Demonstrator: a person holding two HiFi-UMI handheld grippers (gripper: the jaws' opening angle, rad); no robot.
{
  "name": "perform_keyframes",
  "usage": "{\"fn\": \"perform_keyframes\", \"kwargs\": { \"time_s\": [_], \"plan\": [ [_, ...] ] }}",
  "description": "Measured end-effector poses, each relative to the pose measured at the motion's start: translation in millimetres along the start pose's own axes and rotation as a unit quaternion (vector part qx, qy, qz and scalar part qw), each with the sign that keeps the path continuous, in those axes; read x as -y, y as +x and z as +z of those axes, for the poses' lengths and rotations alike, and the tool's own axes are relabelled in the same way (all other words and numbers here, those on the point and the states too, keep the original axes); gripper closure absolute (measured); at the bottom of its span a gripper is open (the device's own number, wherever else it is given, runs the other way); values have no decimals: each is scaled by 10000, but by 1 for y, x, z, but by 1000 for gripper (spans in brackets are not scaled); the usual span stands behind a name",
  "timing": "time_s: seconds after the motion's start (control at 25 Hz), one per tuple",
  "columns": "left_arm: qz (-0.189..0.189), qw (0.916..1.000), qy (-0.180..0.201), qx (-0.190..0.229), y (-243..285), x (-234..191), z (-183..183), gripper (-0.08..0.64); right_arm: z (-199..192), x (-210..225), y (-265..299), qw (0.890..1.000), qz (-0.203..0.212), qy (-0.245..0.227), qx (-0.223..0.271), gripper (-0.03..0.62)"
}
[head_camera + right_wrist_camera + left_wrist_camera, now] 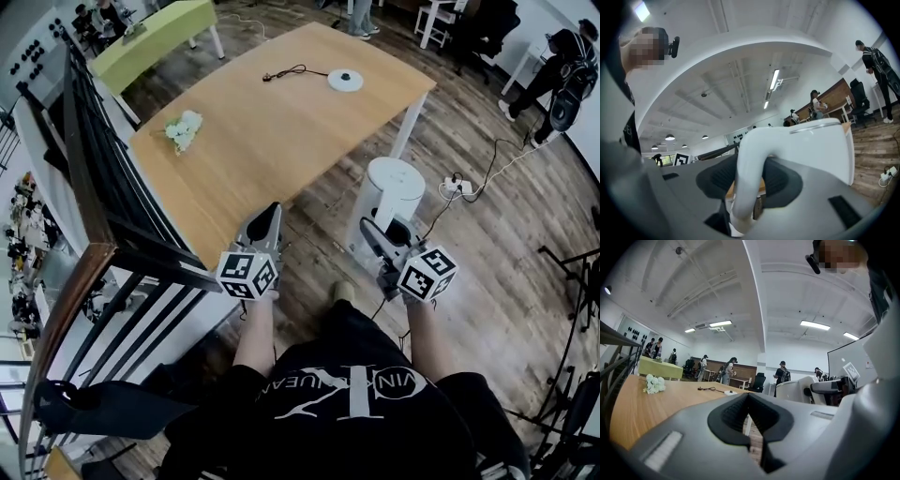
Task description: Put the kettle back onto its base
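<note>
The white kettle (395, 190) hangs over the floor just off the wooden table's (281, 141) near right edge. My right gripper (377, 234) is shut on the kettle's curved white handle (749, 173), and the kettle body (813, 147) fills the right gripper view beyond the jaws. The round white base (345, 80) lies at the table's far end with its black cord (289, 72) trailing left; the left gripper view shows that base (731, 392) small and far off. Beside the right hand, my left gripper (274, 216) is at the table's near edge, its jaws closed tip to tip with nothing between them (749, 398).
A bunch of white flowers (184, 129) lies on the table's left side. A dark stair railing (103, 206) runs along the left. On the floor to the right are a power strip (457, 186) and cables. Several people stand in the background.
</note>
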State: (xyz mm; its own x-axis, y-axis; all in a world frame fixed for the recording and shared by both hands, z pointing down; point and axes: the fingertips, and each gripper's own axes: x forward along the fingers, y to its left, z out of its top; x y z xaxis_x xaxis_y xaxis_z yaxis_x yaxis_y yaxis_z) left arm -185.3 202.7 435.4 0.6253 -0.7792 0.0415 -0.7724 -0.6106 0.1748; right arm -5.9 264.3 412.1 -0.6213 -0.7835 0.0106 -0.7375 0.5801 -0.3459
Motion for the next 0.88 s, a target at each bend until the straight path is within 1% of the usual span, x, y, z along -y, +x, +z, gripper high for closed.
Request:
{"fn": "perform_keyframes", "kwargs": {
  "time_s": [0.2, 0.52, 0.88],
  "plan": [
    [32, 10000, -11, -14, 45, -10, 6, 549, 16, 36, 21, 10000, 28, 60, -21, 437],
    [35, 10000, -9, -89, 107, -15, 6, 549, 37, 88, 46, 9999, 110, -49, -74, 437],
    [89, 10000, 14, -32, 158, -16, 5, 549, 51, 130, 61, 9996, 258, -97, -83, 437]
  ]
}}
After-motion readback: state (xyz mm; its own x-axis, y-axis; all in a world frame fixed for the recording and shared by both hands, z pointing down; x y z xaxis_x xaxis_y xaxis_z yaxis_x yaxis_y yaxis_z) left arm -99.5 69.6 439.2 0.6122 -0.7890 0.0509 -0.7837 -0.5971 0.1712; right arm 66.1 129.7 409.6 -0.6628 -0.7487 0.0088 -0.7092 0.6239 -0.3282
